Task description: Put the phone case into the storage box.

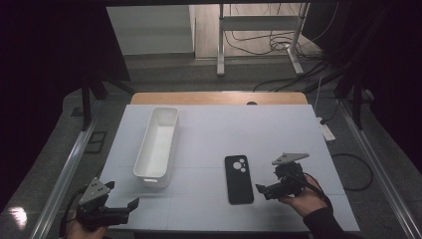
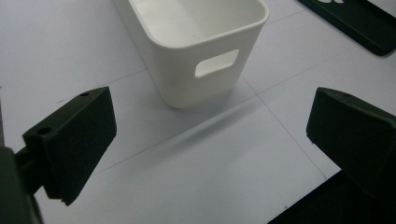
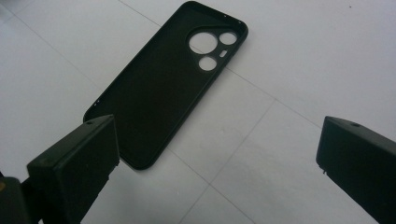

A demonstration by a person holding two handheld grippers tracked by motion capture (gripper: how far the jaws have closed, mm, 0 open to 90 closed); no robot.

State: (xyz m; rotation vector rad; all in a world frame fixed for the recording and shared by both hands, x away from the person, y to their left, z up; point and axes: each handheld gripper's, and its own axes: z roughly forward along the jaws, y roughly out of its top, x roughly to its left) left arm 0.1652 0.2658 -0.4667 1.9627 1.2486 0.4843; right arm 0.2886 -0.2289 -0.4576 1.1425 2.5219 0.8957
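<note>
Two open tools hover near a black phone case and a white bin on the worktop.

High view: the phone case (image 1: 239, 179) lies flat on the white worktop (image 1: 278, 134), just beside the right tool (image 1: 264, 190); the white bin (image 1: 157, 147) stands to its left, with the left tool (image 1: 130, 205) at the near left corner. Left gripper view: the jaws stand wide apart, empty, facing the bin's (image 2: 201, 51) handle end. Right gripper view: the jaws stand apart and empty, the case (image 3: 163, 88) lying just ahead of the left jaw, camera holes at its far end.
</note>
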